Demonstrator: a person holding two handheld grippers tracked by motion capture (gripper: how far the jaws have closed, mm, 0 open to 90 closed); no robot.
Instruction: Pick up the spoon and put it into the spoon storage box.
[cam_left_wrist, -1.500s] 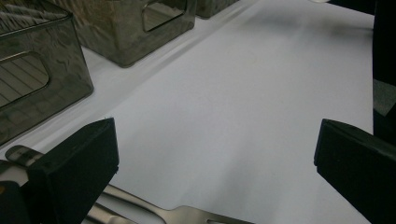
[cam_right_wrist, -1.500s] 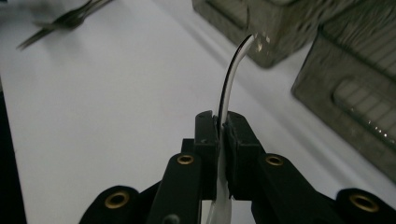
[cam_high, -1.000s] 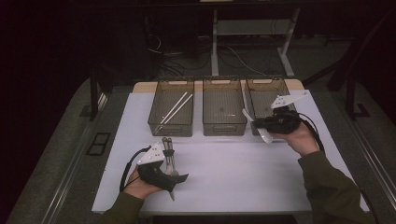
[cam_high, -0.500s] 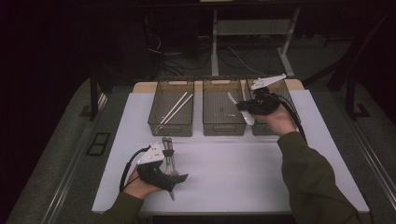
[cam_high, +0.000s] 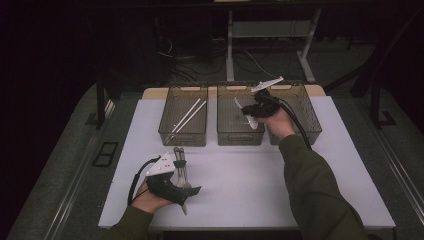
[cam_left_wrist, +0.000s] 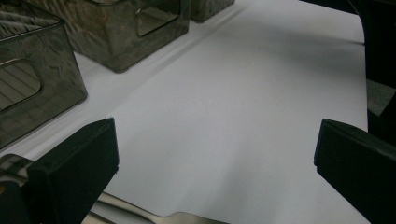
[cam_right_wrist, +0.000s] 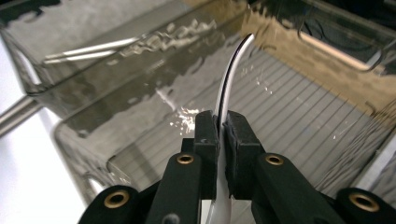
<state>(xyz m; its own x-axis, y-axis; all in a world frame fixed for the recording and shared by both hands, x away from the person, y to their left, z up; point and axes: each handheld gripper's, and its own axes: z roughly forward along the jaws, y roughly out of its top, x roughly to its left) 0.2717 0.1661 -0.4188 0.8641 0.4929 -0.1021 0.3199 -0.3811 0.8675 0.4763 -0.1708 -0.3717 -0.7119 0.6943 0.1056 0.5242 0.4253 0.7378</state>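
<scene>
High view: our right gripper (cam_high: 248, 111) pinches a white plastic utensil (cam_high: 244, 113) over the middle bin (cam_high: 240, 137) at twelve o'clock; our left gripper (cam_high: 186, 197), jaws spread, rests at seven beside the metal cutlery (cam_high: 180, 162).

Two white chopsticks (cam_high: 187, 115) lie slantwise in the left bin (cam_high: 170, 131) along the desk's (cam_high: 260, 185) far edge; two metal spoons (cam_high: 181, 167) rest near the front-left corner, the right bin (cam_high: 310, 120) beside.

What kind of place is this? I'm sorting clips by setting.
Probably a lab or recording workspace, not a kitchen: a white-covered table holds three clear bins for sorting cutlery, cables trail over the dark floor behind, and a bare desk frame stands beyond.
</scene>
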